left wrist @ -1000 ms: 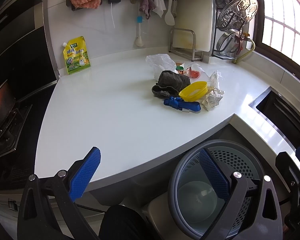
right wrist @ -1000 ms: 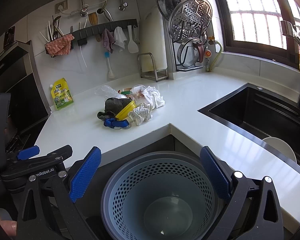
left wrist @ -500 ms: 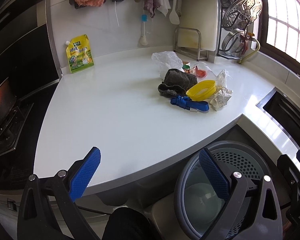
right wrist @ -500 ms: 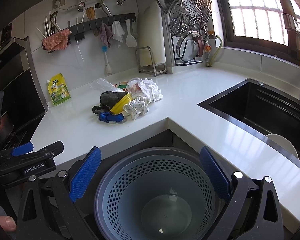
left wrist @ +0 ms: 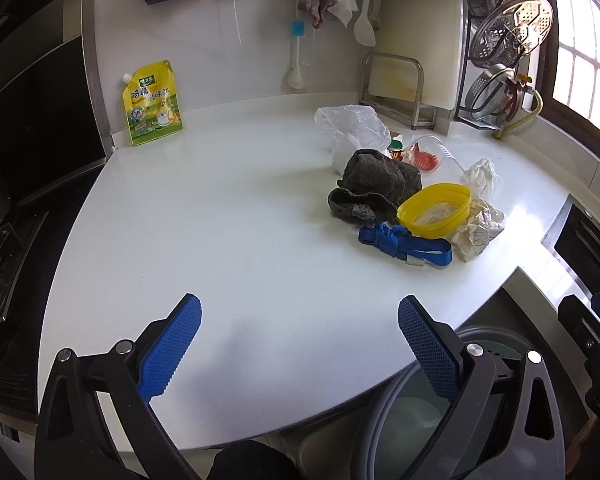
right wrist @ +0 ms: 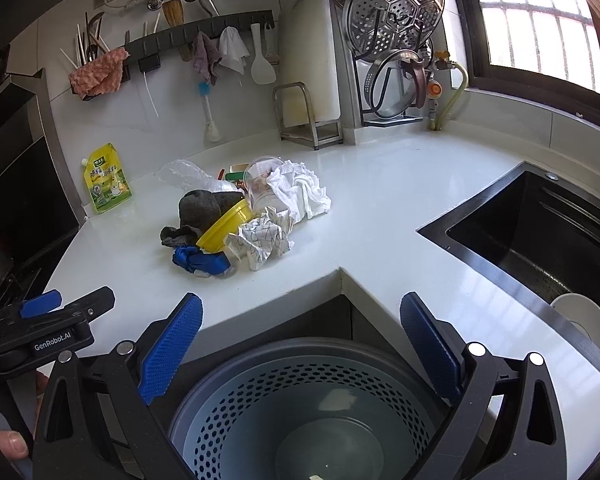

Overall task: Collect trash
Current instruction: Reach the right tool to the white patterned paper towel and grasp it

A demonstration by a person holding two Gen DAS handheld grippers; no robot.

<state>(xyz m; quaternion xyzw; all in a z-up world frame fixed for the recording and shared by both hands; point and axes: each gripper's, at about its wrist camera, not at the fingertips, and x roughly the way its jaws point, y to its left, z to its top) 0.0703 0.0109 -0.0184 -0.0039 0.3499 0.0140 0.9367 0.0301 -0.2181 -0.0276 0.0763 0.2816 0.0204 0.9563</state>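
Left wrist view: the left gripper (left wrist: 298, 336) hovers wide and empty over the bare counter (left wrist: 204, 240), well short of the trash pile (left wrist: 404, 196), probably lining up a first pick; a yellow pouch (left wrist: 152, 102) behind the pile has print too small to read. Right wrist view: the right gripper (right wrist: 298, 336), also wide and empty, hangs above the bin (right wrist: 300, 412) in front of the pile, likely waiting; the left gripper's body reads "GenRobot.AI".

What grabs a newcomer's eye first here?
The heap of trash mid-counter: a bright yellow plastic lid leaning on a dark grey cloth, with a knotted blue strap in front. Below the counter edge, the empty grey perforated bin sits beneath the right gripper, jaws wide open.
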